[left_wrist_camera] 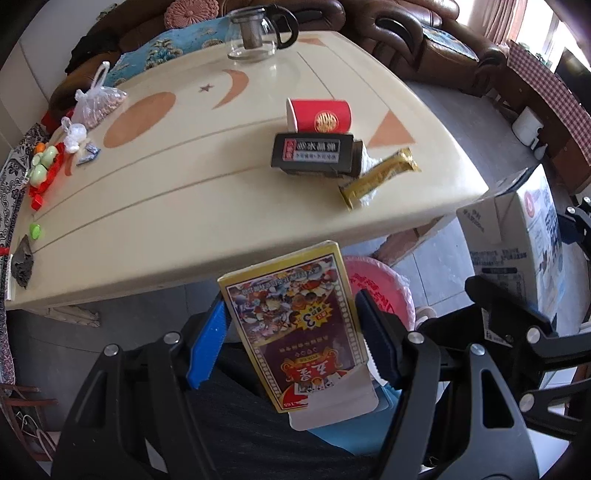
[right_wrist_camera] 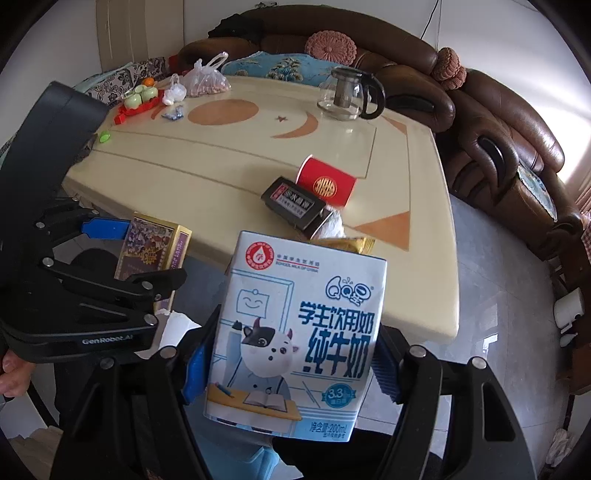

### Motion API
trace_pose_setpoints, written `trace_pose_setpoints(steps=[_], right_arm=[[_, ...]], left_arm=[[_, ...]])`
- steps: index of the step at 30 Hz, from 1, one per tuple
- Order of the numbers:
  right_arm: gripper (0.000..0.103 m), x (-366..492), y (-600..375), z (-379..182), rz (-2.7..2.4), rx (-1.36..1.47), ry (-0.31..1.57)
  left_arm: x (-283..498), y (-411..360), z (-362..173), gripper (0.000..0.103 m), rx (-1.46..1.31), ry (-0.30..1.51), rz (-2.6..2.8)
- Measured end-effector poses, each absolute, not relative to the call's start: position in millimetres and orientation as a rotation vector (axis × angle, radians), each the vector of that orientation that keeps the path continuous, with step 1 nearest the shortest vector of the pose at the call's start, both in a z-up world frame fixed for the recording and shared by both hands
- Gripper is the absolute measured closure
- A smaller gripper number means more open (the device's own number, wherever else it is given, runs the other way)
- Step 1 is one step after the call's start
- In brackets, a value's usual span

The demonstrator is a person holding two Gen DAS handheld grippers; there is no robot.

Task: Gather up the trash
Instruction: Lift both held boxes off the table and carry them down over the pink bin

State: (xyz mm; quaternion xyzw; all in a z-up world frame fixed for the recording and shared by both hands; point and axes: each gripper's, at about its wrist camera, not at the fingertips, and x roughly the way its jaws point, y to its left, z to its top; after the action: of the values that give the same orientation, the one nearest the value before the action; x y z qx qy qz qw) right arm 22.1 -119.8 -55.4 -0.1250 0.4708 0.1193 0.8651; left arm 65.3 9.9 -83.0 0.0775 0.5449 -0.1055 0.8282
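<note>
Right, both grippers are loaded. The left gripper [left_wrist_camera: 291, 350] has its blue fingers [left_wrist_camera: 208, 345] clamped on either side of a playing-card box [left_wrist_camera: 295, 328], gold-bordered and held upright off the desk's near edge. At about 3 o'clock from it, the right gripper [right_wrist_camera: 291, 365] grips a milk carton [right_wrist_camera: 295, 343], white and blue with a cartoon cow on the front, its fingers [right_wrist_camera: 384, 365] pressed against both sides. The two held items sit near each other in the air, apart.

Just past the card box, at roughly 1 o'clock in the left wrist view, a pink bin [left_wrist_camera: 380, 284] sits on the floor below the desk edge.

On the cream desk [left_wrist_camera: 192, 192] more litter waits: a red paper cup [left_wrist_camera: 319, 116] lying on its side, a black box [left_wrist_camera: 314, 155] touching it at its 6 o'clock, and a gold wrapper [left_wrist_camera: 376, 177] just beside the box at 4 o'clock, with crumpled white paper [right_wrist_camera: 332, 223] tucked between them.

Far across the desk at 12 o'clock stands a glass teapot [left_wrist_camera: 258, 33]. Over at 10 o'clock lie a knotted plastic bag [left_wrist_camera: 98, 101] and some small green cups [left_wrist_camera: 46, 162] on a red stand.
</note>
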Motion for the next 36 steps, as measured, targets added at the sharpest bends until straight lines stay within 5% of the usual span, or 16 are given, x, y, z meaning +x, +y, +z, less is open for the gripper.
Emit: trace_pose_setpoints(steps=[36], right_arm=[[0.034, 47, -151, -251, 0.206, -0.193, 1.313]], left_arm=[[83, -11, -275, 0.036, 0.198, 1.461, -0.245]])
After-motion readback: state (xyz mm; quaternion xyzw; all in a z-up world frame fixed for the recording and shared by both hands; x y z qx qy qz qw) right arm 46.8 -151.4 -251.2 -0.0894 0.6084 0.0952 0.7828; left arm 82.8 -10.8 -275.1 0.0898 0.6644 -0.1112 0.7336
